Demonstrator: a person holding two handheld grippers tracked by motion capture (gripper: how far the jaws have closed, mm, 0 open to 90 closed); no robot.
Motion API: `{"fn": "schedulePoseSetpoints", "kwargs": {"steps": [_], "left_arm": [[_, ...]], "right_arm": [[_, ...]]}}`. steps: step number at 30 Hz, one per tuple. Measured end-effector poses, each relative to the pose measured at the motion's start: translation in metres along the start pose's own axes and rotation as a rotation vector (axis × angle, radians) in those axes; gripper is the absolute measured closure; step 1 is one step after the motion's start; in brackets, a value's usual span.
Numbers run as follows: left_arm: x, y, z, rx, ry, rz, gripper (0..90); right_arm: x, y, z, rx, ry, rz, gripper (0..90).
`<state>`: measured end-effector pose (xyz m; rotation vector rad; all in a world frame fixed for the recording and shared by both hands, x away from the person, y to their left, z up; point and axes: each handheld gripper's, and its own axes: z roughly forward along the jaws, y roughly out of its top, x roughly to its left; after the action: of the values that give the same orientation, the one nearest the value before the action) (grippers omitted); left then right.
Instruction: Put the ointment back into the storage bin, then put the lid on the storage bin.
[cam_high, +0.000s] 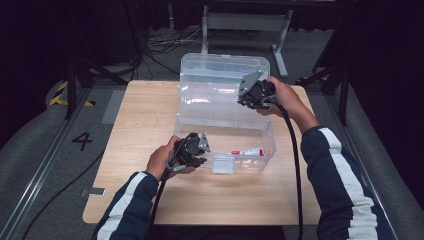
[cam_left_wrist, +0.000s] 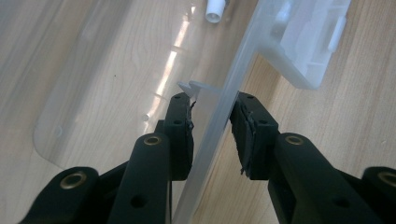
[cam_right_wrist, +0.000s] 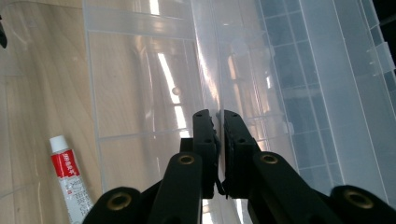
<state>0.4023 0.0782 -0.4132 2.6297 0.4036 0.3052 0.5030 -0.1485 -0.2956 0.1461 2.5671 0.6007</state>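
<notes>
A clear plastic box (cam_high: 269, 142) stands on the wooden table (cam_high: 140, 125) with its lid (cam_high: 220, 75) swung up and back. My left gripper (cam_high: 200, 150) is at the box's front left corner. In the left gripper view the left gripper (cam_left_wrist: 212, 126) is shut on the box's rim (cam_left_wrist: 219, 107), one pad inside and one outside. My right gripper (cam_high: 250, 95) is up at the lid's right side. In the right gripper view the right gripper (cam_right_wrist: 219, 130) is shut on the lid's thin edge (cam_right_wrist: 212, 70). A red-and-white tube (cam_high: 247, 152) (cam_right_wrist: 67, 179) lies on the box floor.
A clear latch (cam_high: 223, 163) (cam_left_wrist: 308, 42) hangs on the box's front wall. Behind the table stand a grey metal frame (cam_high: 245, 22) and loose cables (cam_high: 165, 42) on the floor. Bare tabletop lies to the left of the box and in front of it.
</notes>
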Motion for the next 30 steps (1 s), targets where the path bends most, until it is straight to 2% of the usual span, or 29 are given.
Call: {"fn": "schedulePoseSetpoints", "kwargs": {"steps": [9,19,30], "left_arm": [[-0.001,-0.001,0.000,-0.013,0.006,-0.001,68.5],[-0.002,-0.001,0.000,-0.017,0.017,-0.003,67.6],[-0.002,-0.001,0.000,-0.018,0.019,-0.002,67.6]], "right_arm": [[0.012,0.000,-0.008,-0.001,-0.002,-0.030,86.2],[0.021,0.000,-0.012,0.005,-0.009,-0.040,86.0],[0.029,-0.005,-0.016,-0.025,-0.013,-0.005,85.1]]}}
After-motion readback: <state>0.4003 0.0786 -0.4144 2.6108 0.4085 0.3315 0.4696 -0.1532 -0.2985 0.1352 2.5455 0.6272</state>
